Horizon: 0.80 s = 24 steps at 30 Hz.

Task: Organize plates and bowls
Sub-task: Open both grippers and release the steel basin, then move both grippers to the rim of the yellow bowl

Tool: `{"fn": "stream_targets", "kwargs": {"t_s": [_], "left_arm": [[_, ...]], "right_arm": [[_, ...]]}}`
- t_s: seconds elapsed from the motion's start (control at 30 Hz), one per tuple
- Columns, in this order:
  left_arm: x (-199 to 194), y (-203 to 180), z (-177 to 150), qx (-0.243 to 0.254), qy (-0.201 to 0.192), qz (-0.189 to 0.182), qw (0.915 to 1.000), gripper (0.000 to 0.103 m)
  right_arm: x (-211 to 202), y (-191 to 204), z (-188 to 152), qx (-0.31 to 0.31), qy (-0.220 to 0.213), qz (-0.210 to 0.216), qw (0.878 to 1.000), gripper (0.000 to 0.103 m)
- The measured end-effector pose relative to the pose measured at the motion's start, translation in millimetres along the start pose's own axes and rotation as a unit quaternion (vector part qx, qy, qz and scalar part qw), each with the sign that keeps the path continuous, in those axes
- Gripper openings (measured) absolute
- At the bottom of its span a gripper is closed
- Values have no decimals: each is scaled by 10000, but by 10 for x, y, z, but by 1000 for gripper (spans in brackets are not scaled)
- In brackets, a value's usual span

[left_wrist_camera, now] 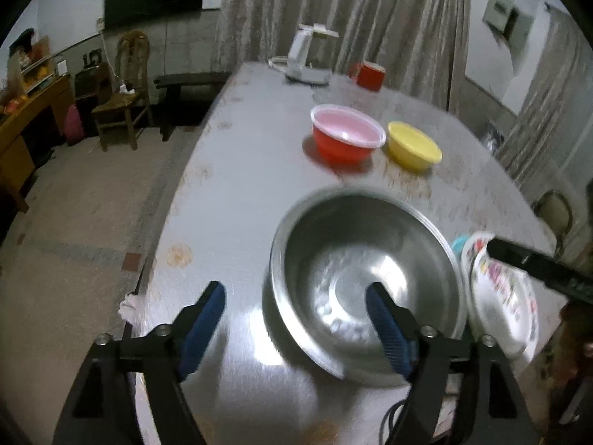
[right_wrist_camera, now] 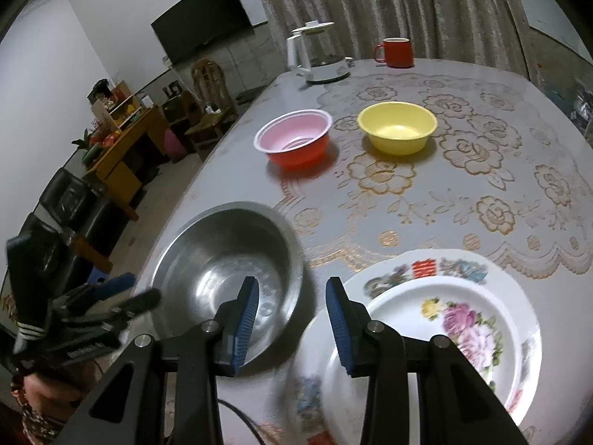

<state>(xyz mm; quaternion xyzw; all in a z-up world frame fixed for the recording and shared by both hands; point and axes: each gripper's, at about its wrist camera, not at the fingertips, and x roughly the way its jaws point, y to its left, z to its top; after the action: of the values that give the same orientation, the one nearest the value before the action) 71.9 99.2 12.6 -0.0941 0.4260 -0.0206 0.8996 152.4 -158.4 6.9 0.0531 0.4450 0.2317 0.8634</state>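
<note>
A steel bowl stands empty near the table's left edge. My left gripper is open wide. One pad hangs over the bowl's inside, the other outside its left rim, and neither touches it. Floral plates lie stacked just right of the bowl. My right gripper hovers over the gap between bowl and plates, open a little with nothing between its pads. It shows as a black bar in the left wrist view. The left gripper appears at the bowl's left. Farther back sit a red bowl and a yellow bowl.
A white kettle and a red mug stand at the table's far end. A lace-patterned cloth covers the table. The table's left edge drops to the floor, with a wooden chair beyond.
</note>
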Motion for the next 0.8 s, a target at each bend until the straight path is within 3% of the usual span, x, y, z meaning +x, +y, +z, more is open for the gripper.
{"fn": "stream_targets", "kwargs": {"t_s": [0.13,0.37,0.6,0.8], "left_arm": [[-67,-64,174,-20,-128,-161,9998,86],[2,-442,431,372,-135,-341,9986,92],[306,-889,706,645,131,-624,9959,92],[546,-1090,888,615,280,-652,9956,92]], "right_arm": [[-43,-219,117,153,-129,-153,9997,38],[-103,-650,371,462,-257,-266,9982,38],[20,-1168,749,960,-240,-362,9944,38],[284,-1608,990,1530,-59,-336,9876,38]]}}
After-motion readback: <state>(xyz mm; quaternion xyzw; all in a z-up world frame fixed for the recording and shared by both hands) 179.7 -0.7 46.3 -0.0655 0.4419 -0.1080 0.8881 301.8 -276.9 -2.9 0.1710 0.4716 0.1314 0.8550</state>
